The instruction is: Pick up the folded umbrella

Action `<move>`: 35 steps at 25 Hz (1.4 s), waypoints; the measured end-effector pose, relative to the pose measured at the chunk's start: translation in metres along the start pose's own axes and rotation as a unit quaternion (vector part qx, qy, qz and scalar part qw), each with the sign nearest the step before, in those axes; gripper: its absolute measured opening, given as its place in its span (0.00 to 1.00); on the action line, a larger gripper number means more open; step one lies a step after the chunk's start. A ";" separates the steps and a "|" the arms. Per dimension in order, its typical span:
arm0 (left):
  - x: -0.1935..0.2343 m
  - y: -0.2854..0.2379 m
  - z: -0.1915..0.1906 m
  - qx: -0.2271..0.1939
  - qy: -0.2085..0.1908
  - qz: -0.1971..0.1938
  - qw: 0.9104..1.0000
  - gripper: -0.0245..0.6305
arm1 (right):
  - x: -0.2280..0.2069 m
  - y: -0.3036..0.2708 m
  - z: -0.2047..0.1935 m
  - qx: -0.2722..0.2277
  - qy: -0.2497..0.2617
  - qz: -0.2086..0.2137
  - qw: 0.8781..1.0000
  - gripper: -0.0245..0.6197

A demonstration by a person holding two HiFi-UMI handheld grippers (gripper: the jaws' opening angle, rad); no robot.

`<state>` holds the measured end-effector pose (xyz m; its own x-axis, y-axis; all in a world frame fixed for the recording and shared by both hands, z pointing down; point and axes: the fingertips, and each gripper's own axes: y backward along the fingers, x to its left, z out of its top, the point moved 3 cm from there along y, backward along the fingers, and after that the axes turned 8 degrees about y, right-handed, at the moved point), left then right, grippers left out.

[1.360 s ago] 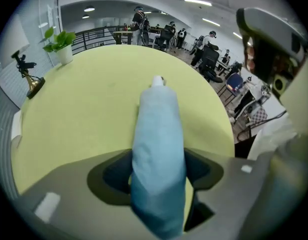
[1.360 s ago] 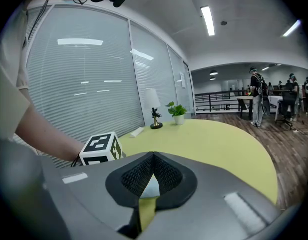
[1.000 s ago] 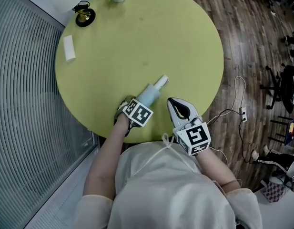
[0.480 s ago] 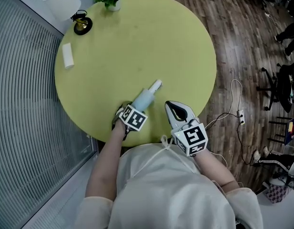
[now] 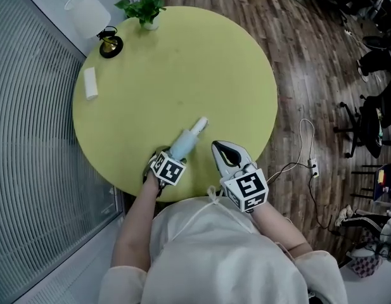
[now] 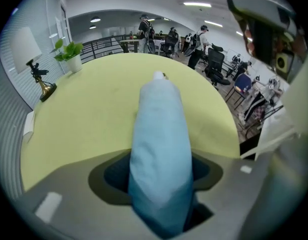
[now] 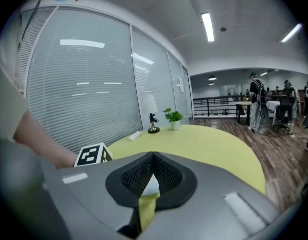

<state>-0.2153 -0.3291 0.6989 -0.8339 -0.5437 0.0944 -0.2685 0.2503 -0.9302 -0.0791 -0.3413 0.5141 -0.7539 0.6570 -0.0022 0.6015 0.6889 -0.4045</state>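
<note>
The folded umbrella [image 5: 185, 141], pale blue with a white handle end, lies on the round yellow-green table [image 5: 182, 62] near its front edge. My left gripper [image 5: 175, 153] points steeply down over the umbrella's near end. In the left gripper view the umbrella [image 6: 158, 134] runs straight out between the jaws, which are closing round it, with dark hollows still showing on both sides. My right gripper [image 5: 219, 147] hovers just right of the umbrella, shut and empty. In the right gripper view the right gripper [image 7: 153, 158] has its jaws together.
At the table's far left stand a white-shaded lamp [image 5: 87, 8] and a small potted plant [image 5: 144, 10], with a white block [image 5: 90, 83] nearby. A glass wall with blinds runs along the left. A cable and power strip [image 5: 312, 166] lie on the wood floor, with chairs at the right.
The head view has tilted, so table and hands sit a little further left in the picture. The left gripper stays over the umbrella's near end; the umbrella has not left the table.
</note>
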 end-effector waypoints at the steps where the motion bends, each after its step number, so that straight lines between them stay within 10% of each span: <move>1: 0.000 0.005 0.003 -0.011 0.006 0.001 1.000 0.49 | 0.000 0.000 0.001 -0.001 0.002 0.000 1.000 0.04; 8: -0.004 0.070 0.034 -0.124 0.043 0.004 0.991 0.49 | 0.002 0.008 0.018 -0.017 0.018 0.008 1.000 0.04; 14: 0.013 0.140 0.070 -0.245 0.079 0.021 0.966 0.49 | 0.006 -0.007 0.045 -0.020 0.023 0.011 0.999 0.04; 18: 0.021 0.202 0.089 -0.349 0.117 0.046 0.929 0.49 | 0.009 -0.012 0.066 -0.031 0.032 0.013 0.999 0.04; 27: 0.047 0.322 0.084 -0.544 0.180 0.127 0.809 0.50 | 0.015 -0.026 0.115 -0.081 0.056 0.025 0.995 0.04; 31: 0.047 0.344 0.068 -0.572 0.190 0.162 0.781 0.50 | 0.018 -0.020 0.130 -0.097 0.056 0.026 0.993 0.04; 35: 0.050 0.350 0.068 -0.572 0.197 0.176 0.777 0.50 | 0.018 -0.020 0.141 -0.109 0.060 0.032 0.992 0.04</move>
<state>-0.3182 -0.3232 0.3540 -0.9749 -0.0490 0.2170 -0.0549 0.9983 -0.0210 -0.1419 -0.3858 0.3934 -0.6824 0.7250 0.0931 0.7003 0.6850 -0.2007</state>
